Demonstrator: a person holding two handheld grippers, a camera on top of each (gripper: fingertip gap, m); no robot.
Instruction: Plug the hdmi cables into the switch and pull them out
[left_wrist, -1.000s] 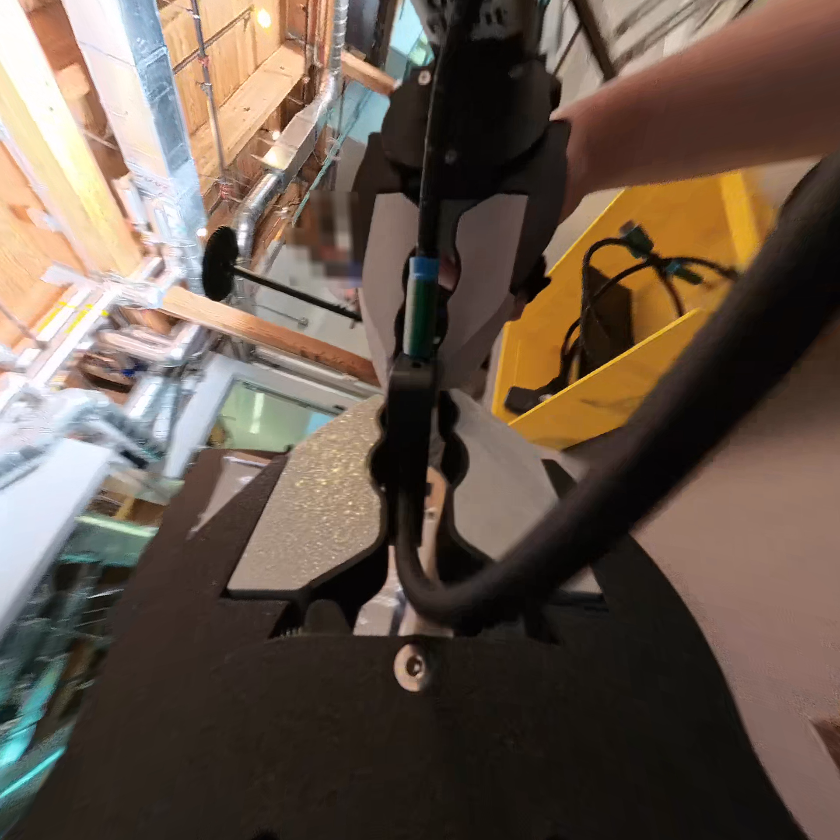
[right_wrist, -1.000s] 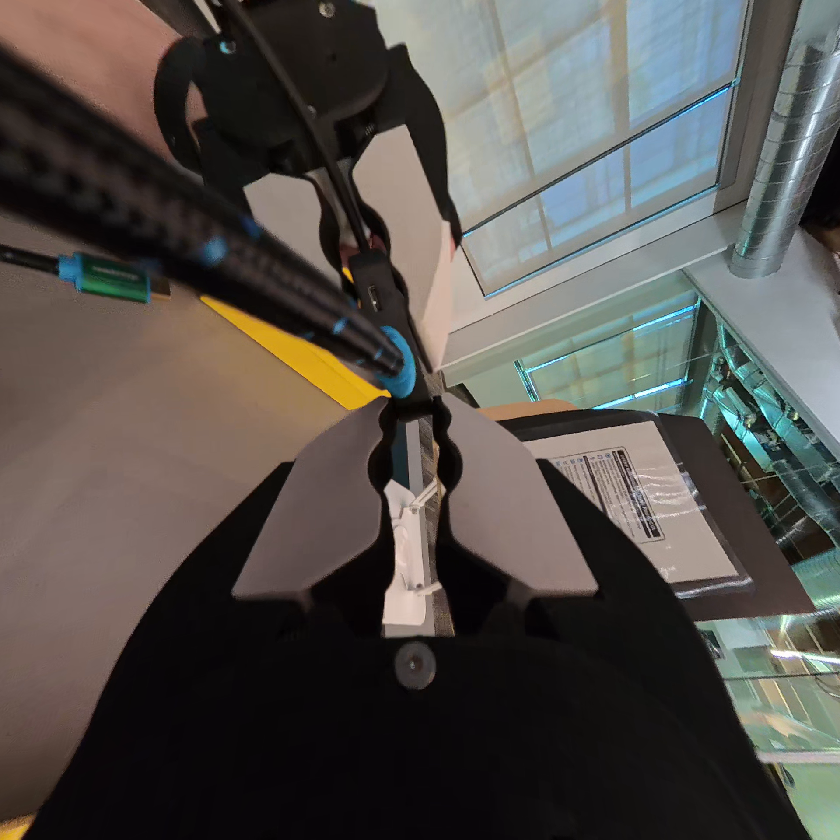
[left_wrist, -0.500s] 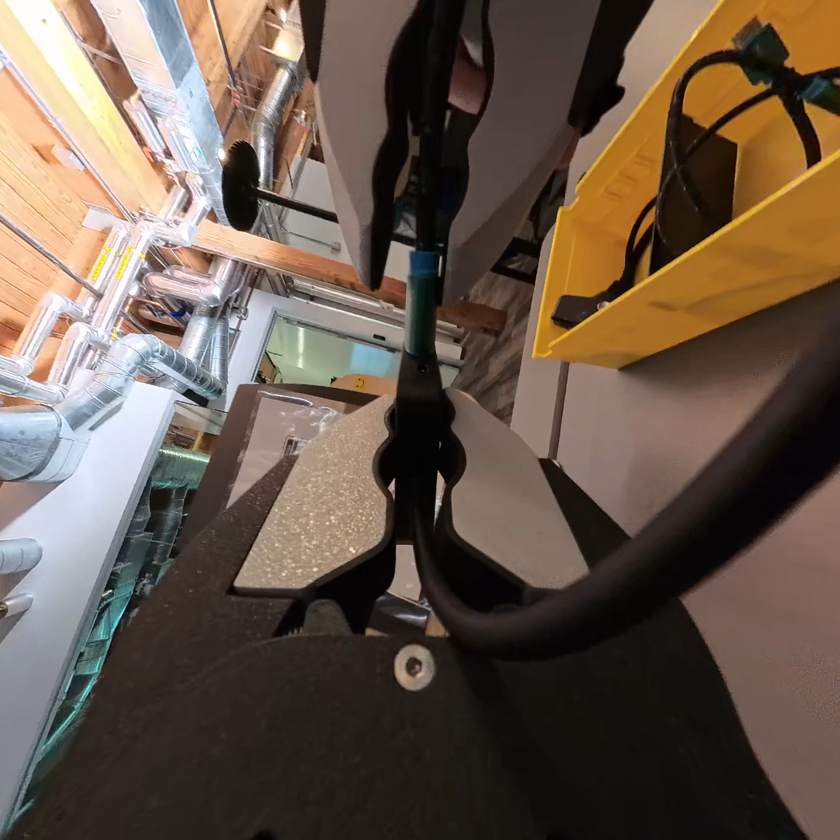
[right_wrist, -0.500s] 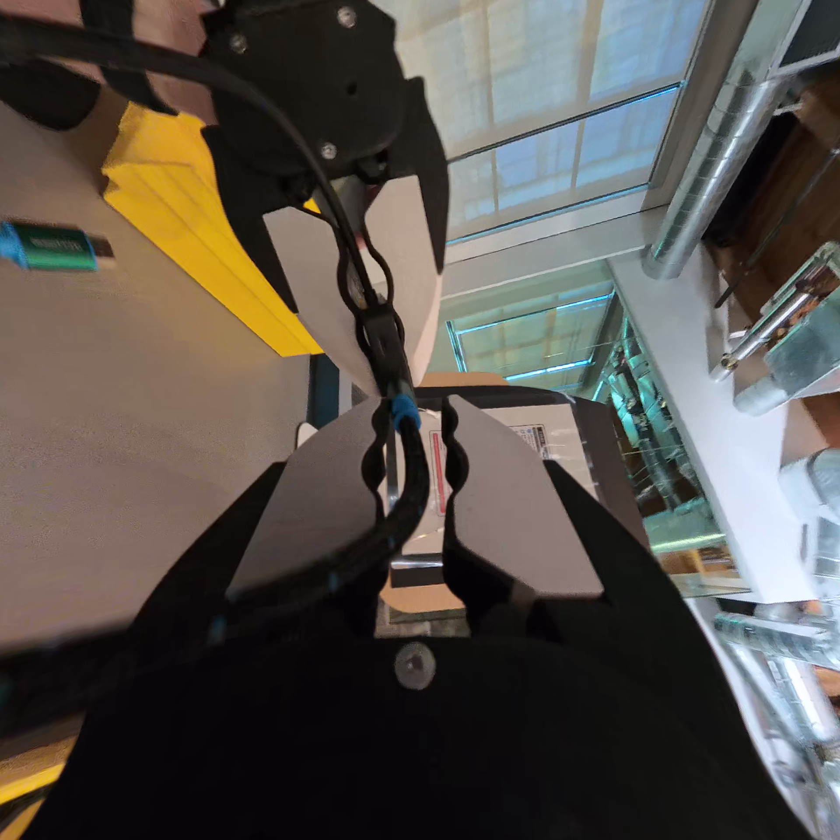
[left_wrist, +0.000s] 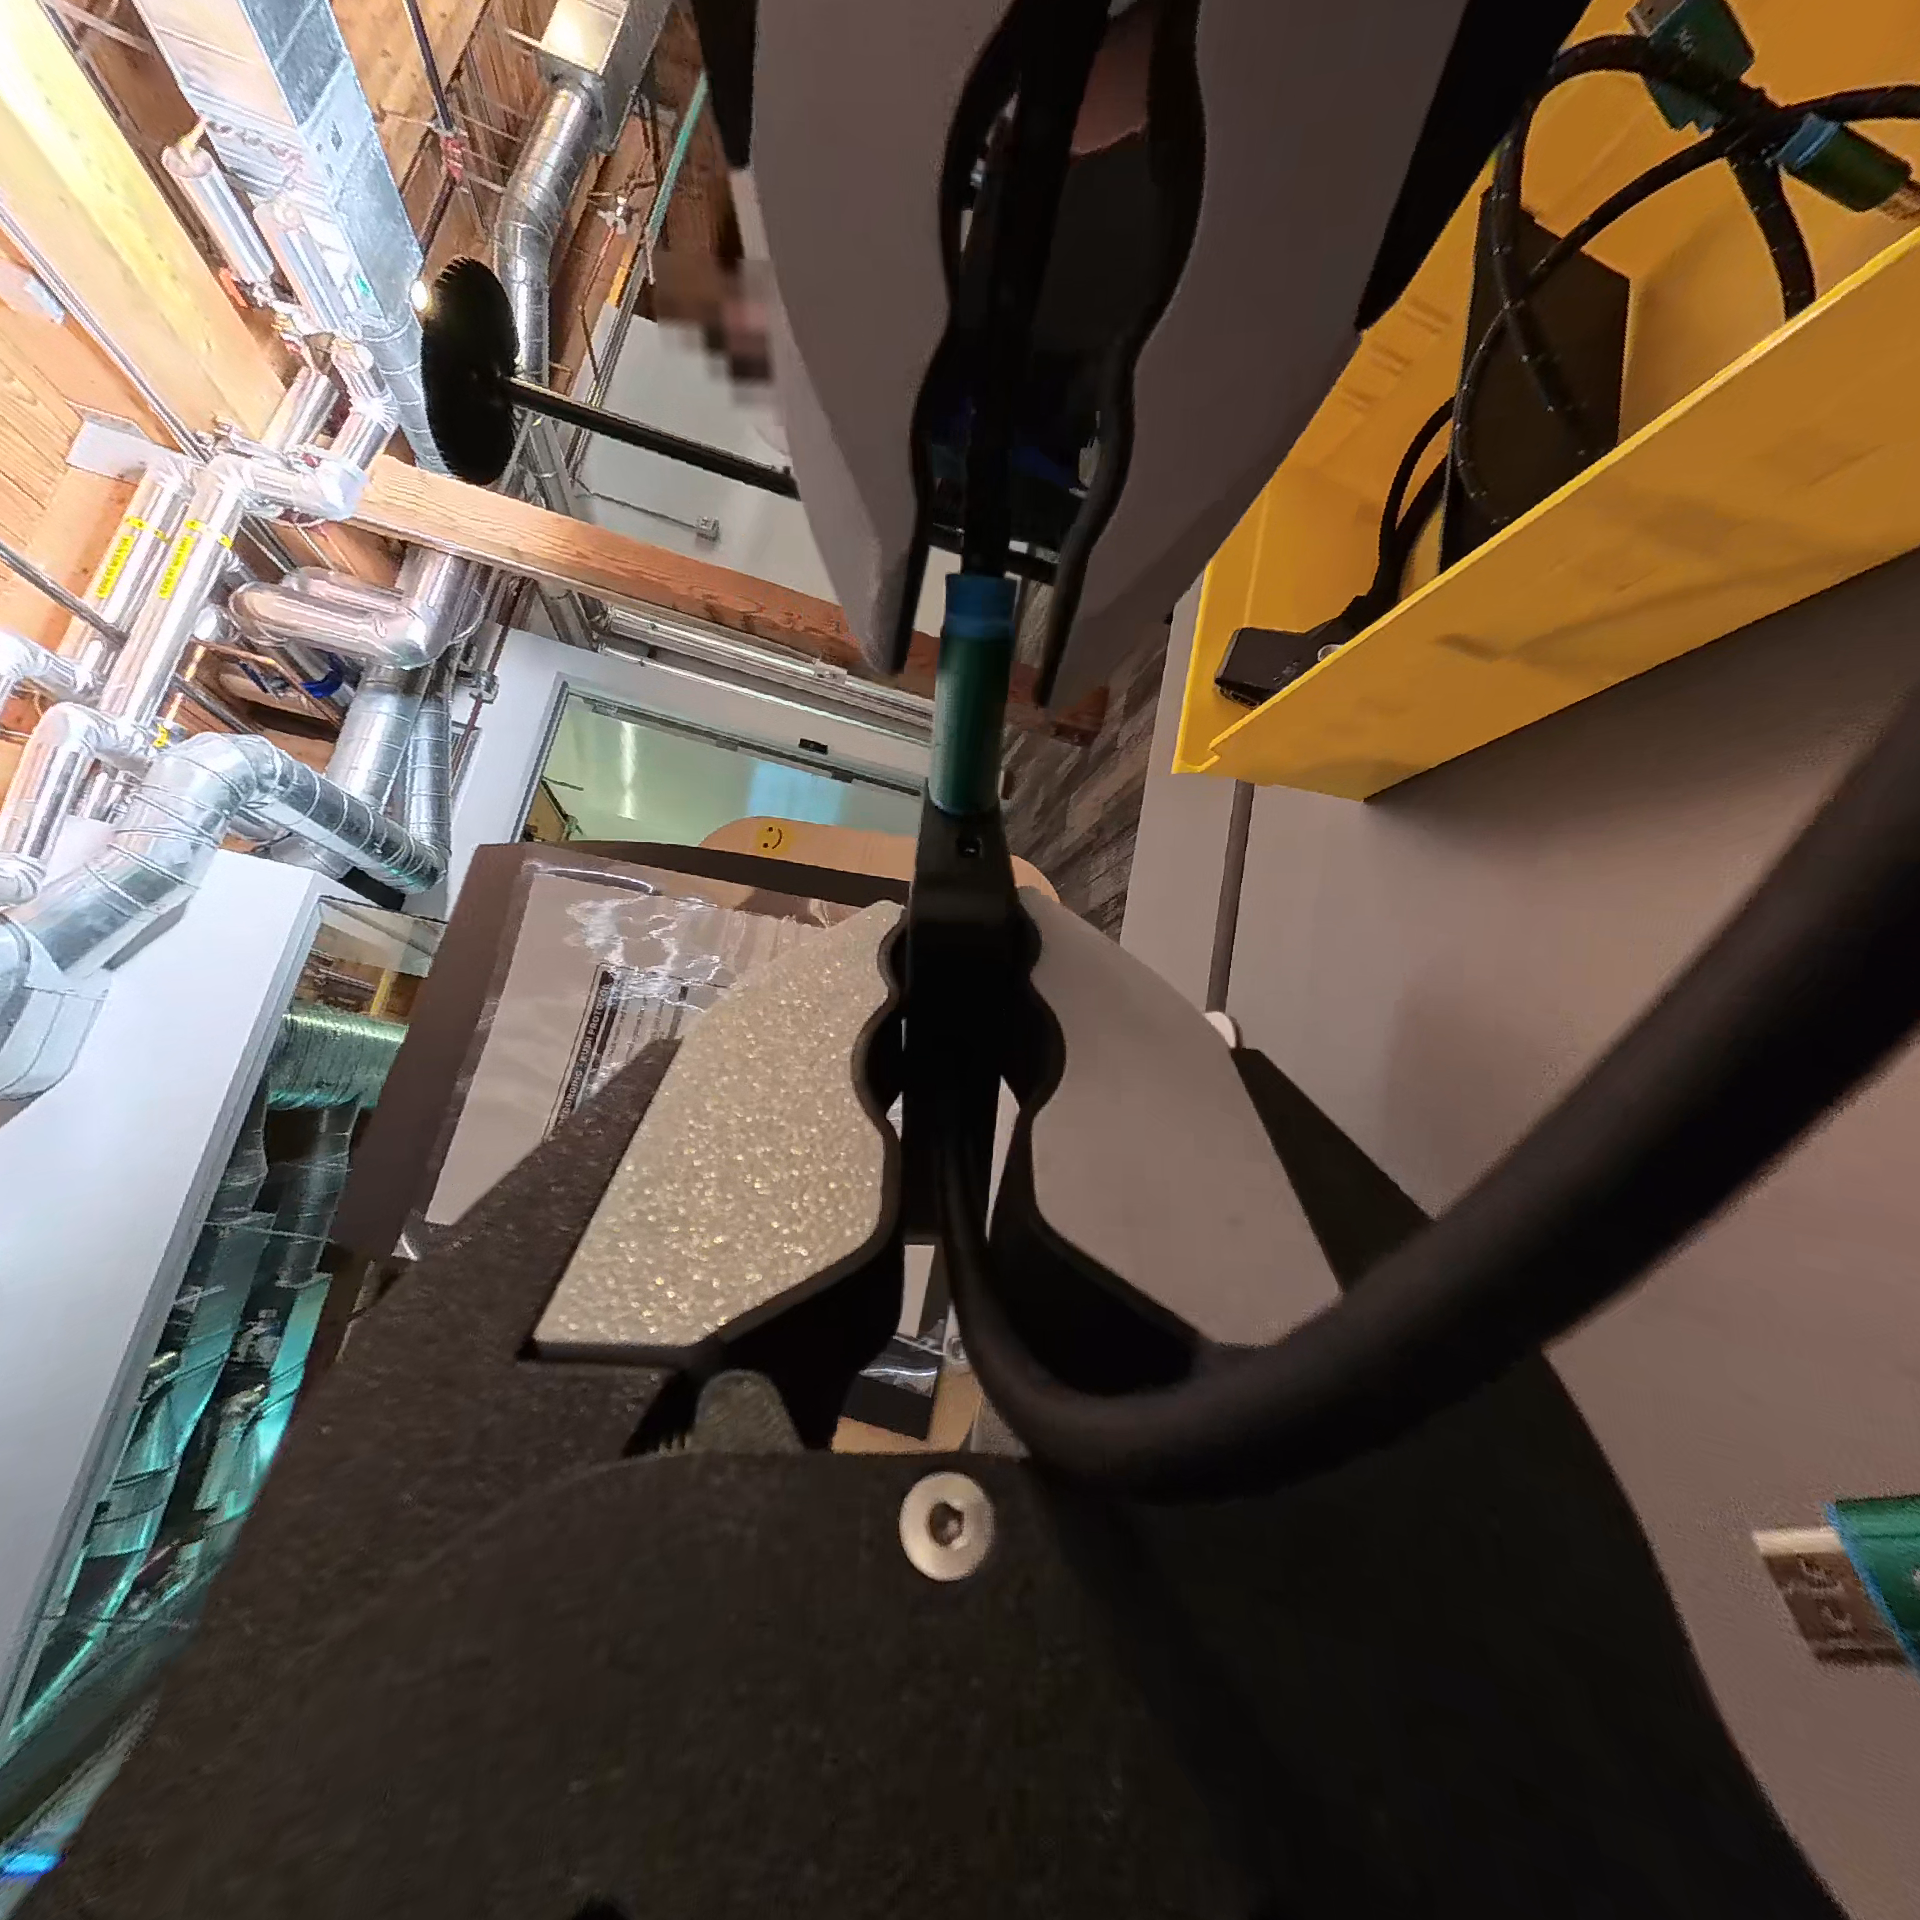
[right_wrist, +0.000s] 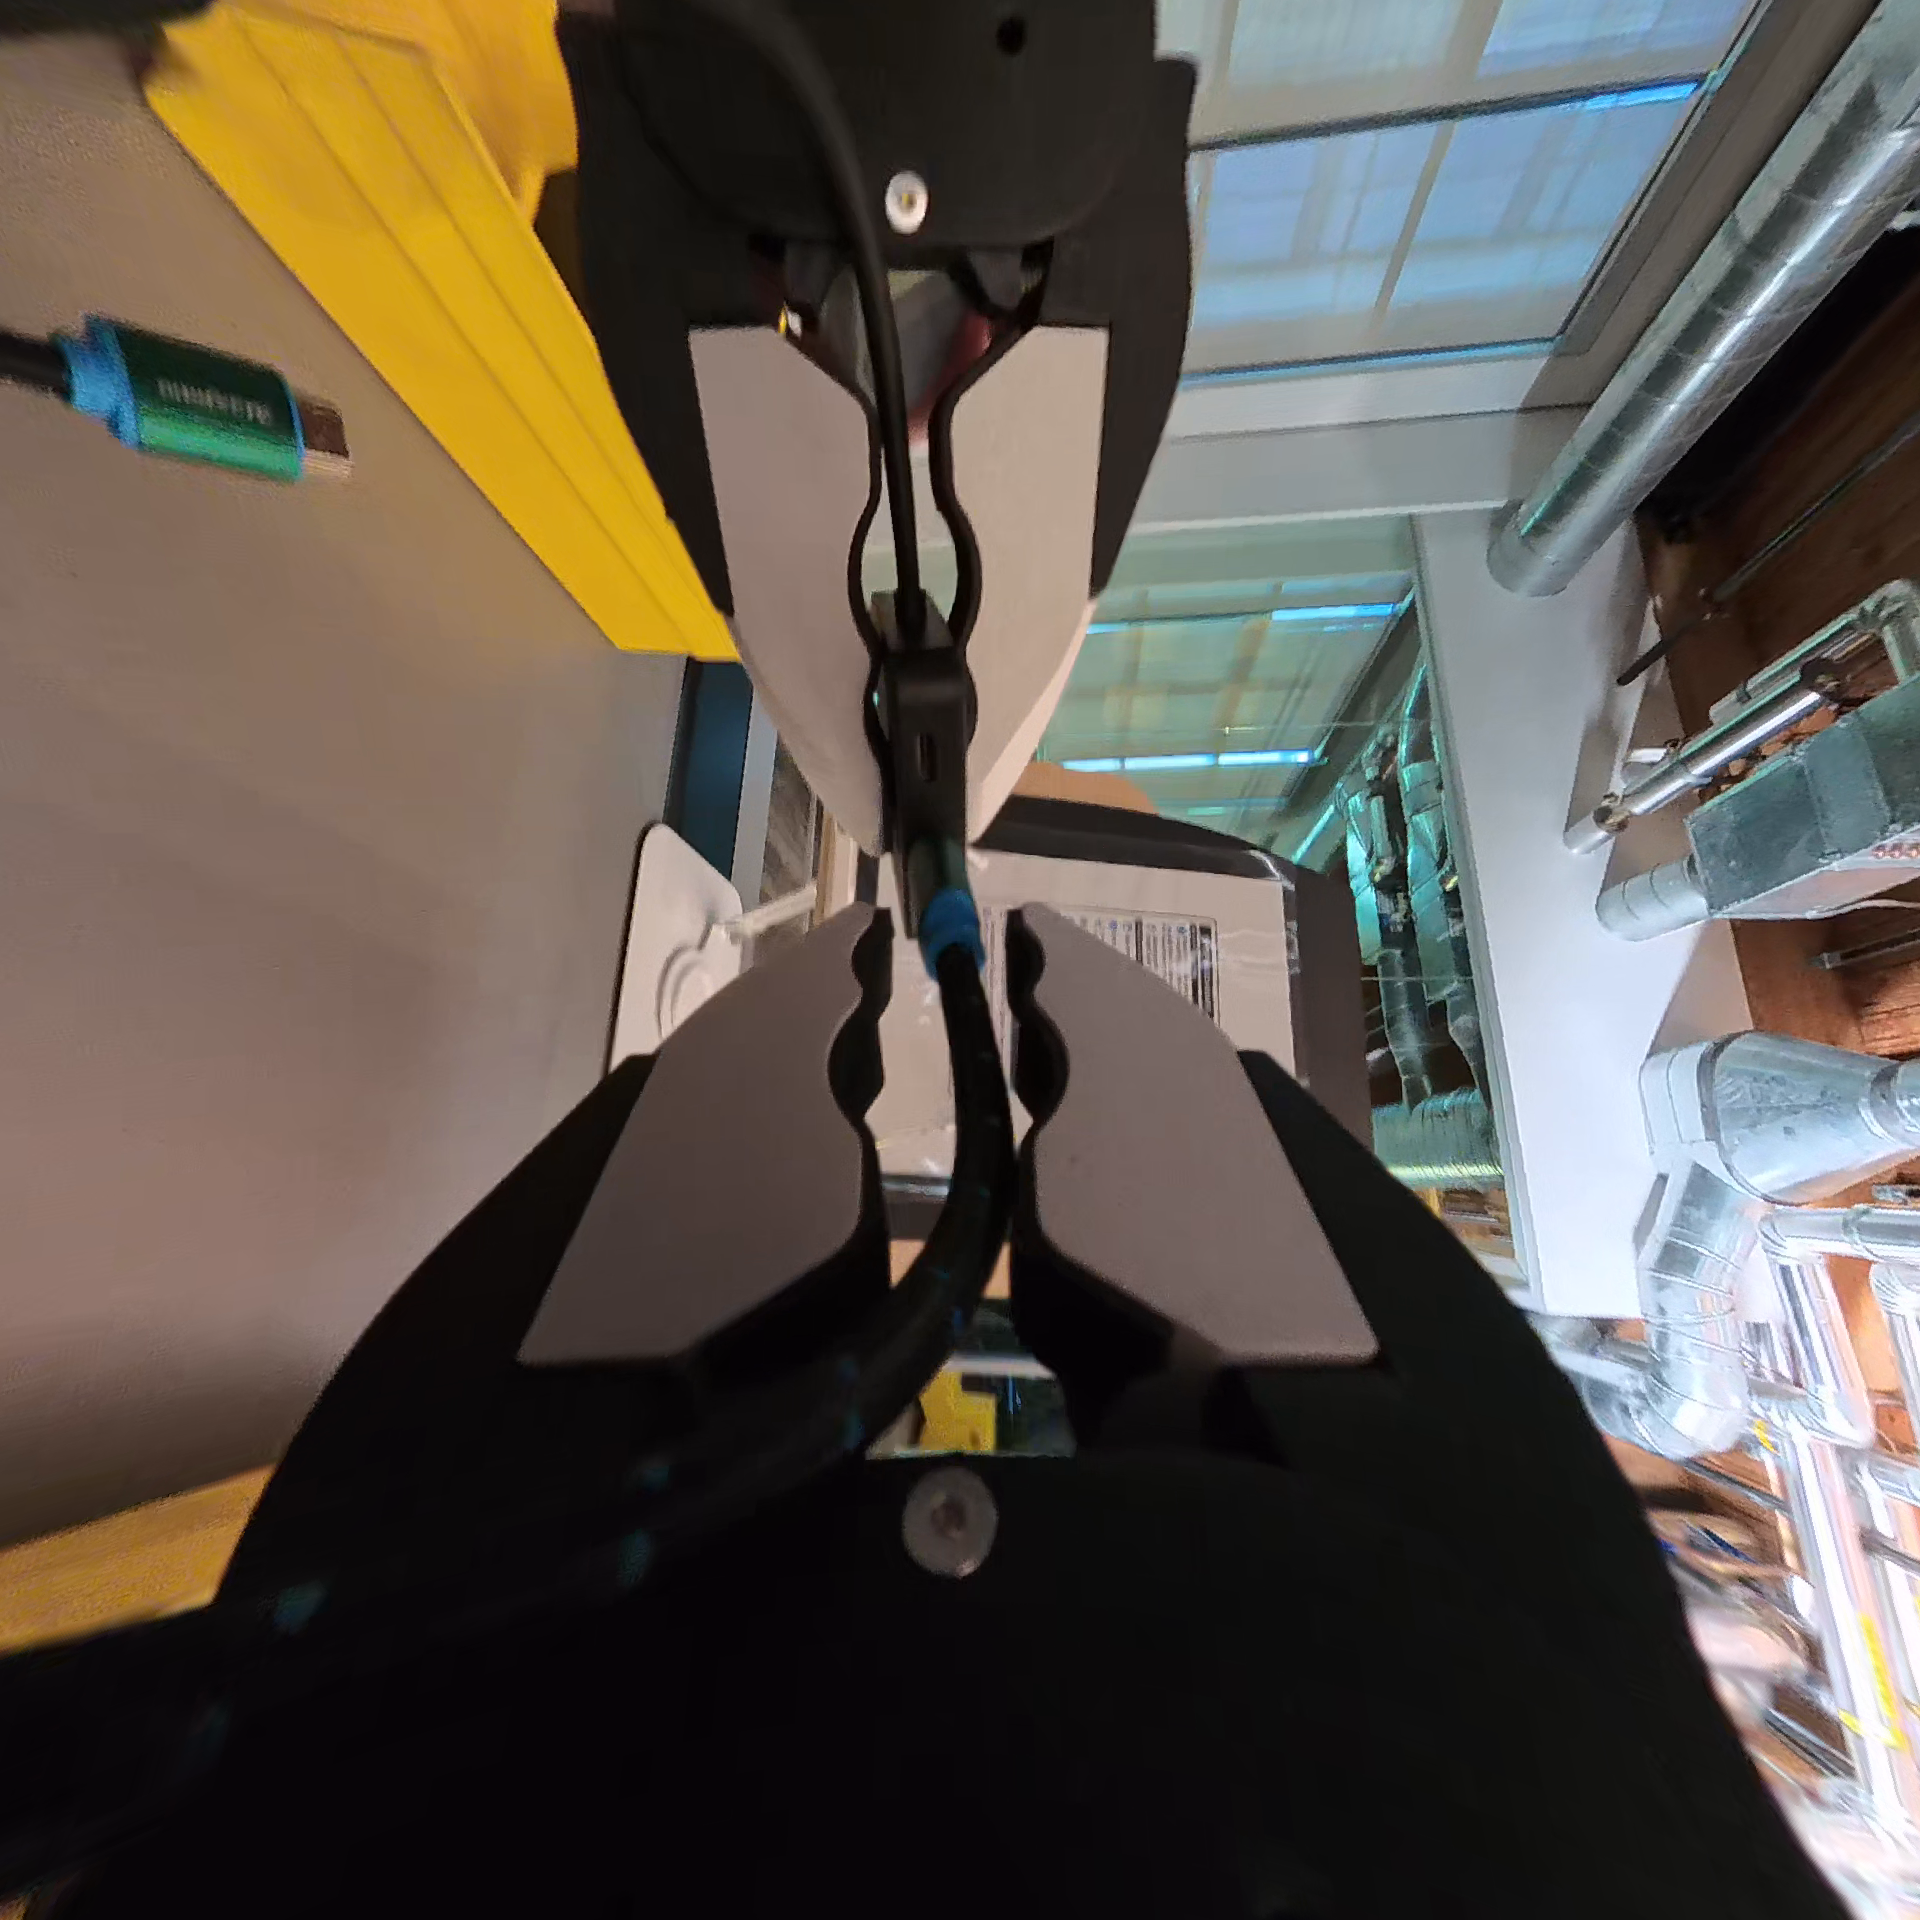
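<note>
My left gripper is shut on a small black HDMI switch; a thick black lead curls off it to the right. A green HDMI plug with a blue collar sits in the switch's front port. My right gripper is open, and the plug's braided black cable runs loosely between its fingers. In the right wrist view the left gripper faces me, holding the switch. In the left wrist view the right gripper straddles the cable just behind the plug.
A yellow bin on the grey table holds a black box and more cables. A loose green HDMI plug lies on the table. A black board with a laminated sheet stands behind. The grippers are tip to tip, or close to it.
My right gripper was shut on the green plug at the switch; it has opened and drawn back along the cable. The plug stays in the switch. The left gripper keeps its hold.
</note>
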